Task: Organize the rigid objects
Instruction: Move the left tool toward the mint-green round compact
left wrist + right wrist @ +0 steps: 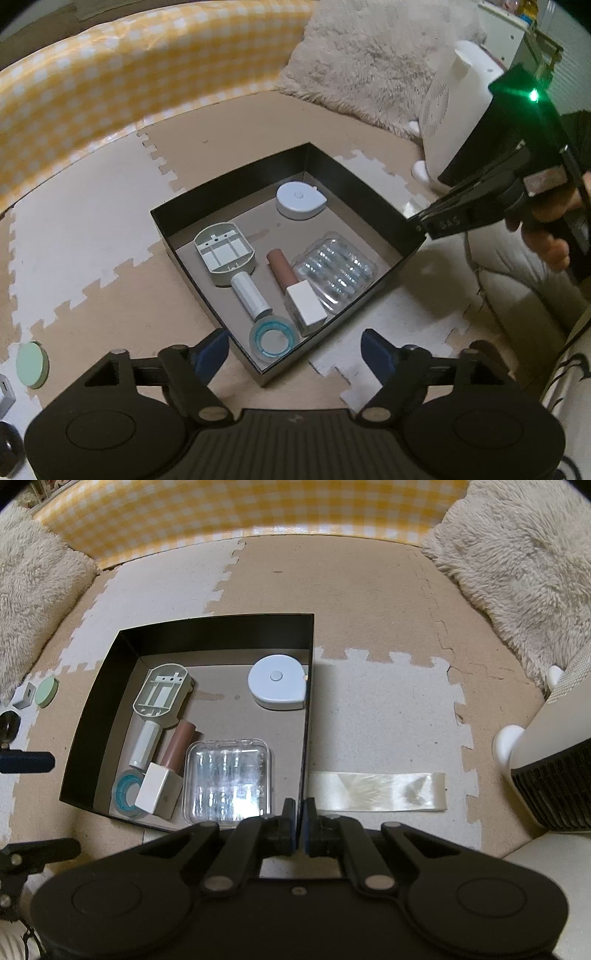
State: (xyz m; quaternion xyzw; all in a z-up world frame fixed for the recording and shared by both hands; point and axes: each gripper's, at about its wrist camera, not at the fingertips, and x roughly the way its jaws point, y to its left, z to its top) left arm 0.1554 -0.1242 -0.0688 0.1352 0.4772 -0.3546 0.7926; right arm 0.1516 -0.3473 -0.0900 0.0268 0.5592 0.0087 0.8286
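A black box (pixel 369 188) (pixel 218 631) on the floor mat holds a white tape measure (pixel 300 199) (pixel 277 681), a grey handled shell (pixel 225 252) (pixel 162 694), a brown tube (pixel 282 269) (pixel 179 744), a white block (pixel 306 303) (pixel 157 788), a clear plastic case (pixel 336 271) (pixel 229 779) and a teal tape ring (pixel 272 339) (pixel 125 792). My left gripper (pixel 295 350) is open and empty, just above the box's near corner. My right gripper (pixel 299 825) is shut on the box's right wall at its near corner; it also shows in the left wrist view (pixel 421 218).
A green round disc (pixel 31 363) (pixel 47 690) and a small white cube (pixel 24 696) lie on the mat left of the box. A cream ribbon strip (pixel 380 790) lies right of it. A white heater (pixel 456 110) (pixel 546 760), fluffy cushions (pixel 517 554) and a yellow checked wall (pixel 221 513) surround the mat.
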